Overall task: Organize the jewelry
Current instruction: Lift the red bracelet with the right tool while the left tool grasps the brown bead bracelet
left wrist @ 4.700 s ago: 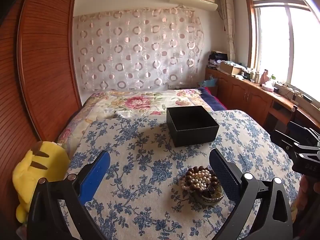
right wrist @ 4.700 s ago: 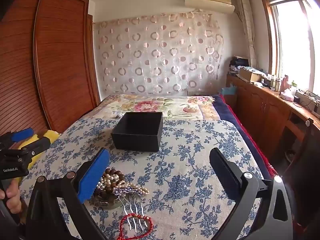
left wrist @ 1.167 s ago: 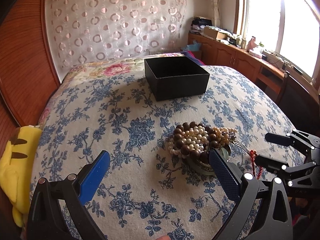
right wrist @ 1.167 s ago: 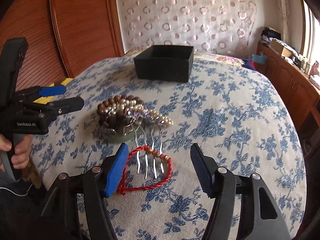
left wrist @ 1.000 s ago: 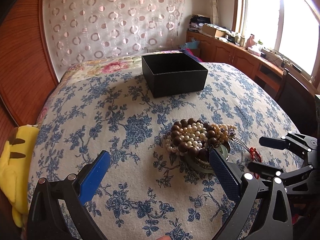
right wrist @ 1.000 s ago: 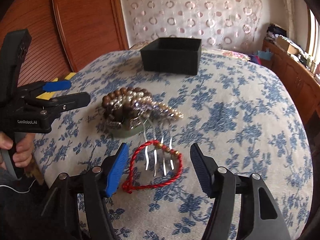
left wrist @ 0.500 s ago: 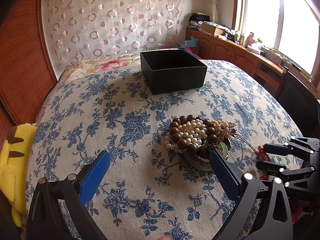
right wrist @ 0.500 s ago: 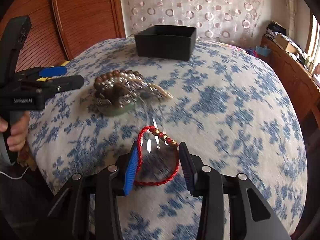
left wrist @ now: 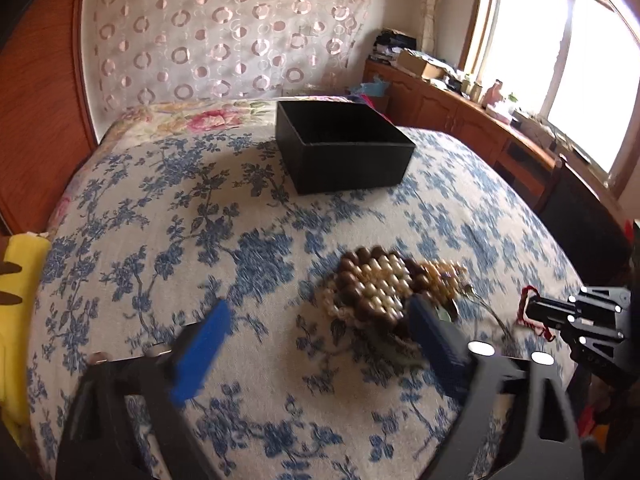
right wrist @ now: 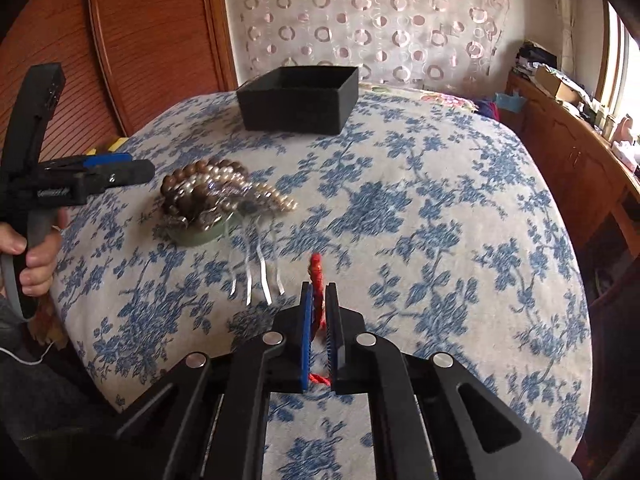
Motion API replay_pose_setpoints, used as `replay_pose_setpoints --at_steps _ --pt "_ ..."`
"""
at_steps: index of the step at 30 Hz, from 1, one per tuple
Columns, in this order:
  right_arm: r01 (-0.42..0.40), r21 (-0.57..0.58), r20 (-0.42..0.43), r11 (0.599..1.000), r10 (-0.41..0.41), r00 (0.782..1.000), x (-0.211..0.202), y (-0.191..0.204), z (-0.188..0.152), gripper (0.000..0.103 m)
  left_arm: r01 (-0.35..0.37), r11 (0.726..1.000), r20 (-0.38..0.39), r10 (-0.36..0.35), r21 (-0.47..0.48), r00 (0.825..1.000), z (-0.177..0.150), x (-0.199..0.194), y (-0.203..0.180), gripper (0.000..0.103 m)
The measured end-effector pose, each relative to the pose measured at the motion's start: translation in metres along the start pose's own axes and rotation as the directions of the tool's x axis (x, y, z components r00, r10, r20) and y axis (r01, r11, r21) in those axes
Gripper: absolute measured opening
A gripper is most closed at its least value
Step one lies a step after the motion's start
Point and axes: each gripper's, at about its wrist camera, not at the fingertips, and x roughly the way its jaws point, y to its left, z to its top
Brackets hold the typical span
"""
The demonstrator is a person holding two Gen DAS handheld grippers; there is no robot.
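Now red bracelet between right gripper pads.

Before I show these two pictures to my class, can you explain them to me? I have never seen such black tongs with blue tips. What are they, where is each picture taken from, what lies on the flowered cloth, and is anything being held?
These are hand-held grippers, one in each of a person's hands, each carrying a camera that looks forward along its two fingers. One picture comes from the left gripper, whose jaws are wide open and hold nothing. The other comes from the right gripper, whose jaws are closed on a red cord bracelet.

On the flowered bedspread lie a heap of pearl and brown bead strings over a small green dish, and a silver hair comb with its prongs pointing towards the camera. Farther back stands an open black box, probably where the jewelry goes.

In the right gripper's picture you also see the person's left hand gripping the other tool's handle.
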Motion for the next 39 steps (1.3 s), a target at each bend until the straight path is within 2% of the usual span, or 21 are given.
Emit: replay_pose_setpoints --at_steps 5,10,12,19,20,22,24,27,31,39 --pt "0.016 0.009 0.024 1.0 -0.016 1.0 0.0 -0.006 0.01 0.007 0.055 0.998 -0.014 -0.056 -0.033 0.998 0.011 0.01 0.008 0.061" --pt "0.03 0.001 0.035 1.0 -0.03 0.999 0.003 -0.008 0.018 0.007 0.087 0.996 -0.042 -0.088 -0.018 0.995 0.017 0.024 0.004 0.048" --pt "0.033 -0.003 0.041 0.999 -0.033 0.999 0.004 -0.007 0.02 0.007 0.082 0.997 -0.054 -0.083 -0.006 0.995 0.017 0.031 0.001 0.033" --pt "0.022 -0.018 0.055 1.0 -0.021 0.998 0.005 -0.004 0.026 0.007 0.096 0.995 -0.083 -0.095 0.003 0.992 0.016 0.044 -0.003 0.031" --pt "0.022 -0.018 0.056 1.0 -0.021 0.998 0.005 -0.004 0.027 0.004 0.099 0.995 -0.084 -0.098 0.002 0.992 0.017 0.044 -0.003 0.031" --pt "0.015 -0.016 0.058 1.0 -0.014 0.998 0.006 -0.005 0.028 0.002 0.111 0.994 -0.088 -0.11 0.0 0.99 0.018 0.045 -0.002 0.024" --pt "0.01 -0.014 0.058 1.0 -0.009 0.998 0.006 -0.006 0.03 0.002 0.129 0.992 -0.093 -0.128 -0.001 0.987 0.019 0.046 -0.002 0.011" --pt "0.007 -0.013 0.059 1.0 -0.006 0.998 0.007 -0.007 0.031 0.002 0.131 0.991 -0.083 -0.129 0.014 0.988 0.022 0.043 -0.006 0.011" --pt "0.003 -0.011 0.068 1.0 -0.003 0.998 0.004 -0.01 0.032 0.001 0.129 0.991 -0.028 -0.128 0.037 0.991 0.03 0.028 -0.014 0.01" --pt "0.046 -0.016 0.056 0.999 -0.045 0.997 -0.005 -0.016 0.021 0.001 0.123 0.99 0.061 -0.127 0.071 0.99 0.04 -0.002 -0.025 0.01"
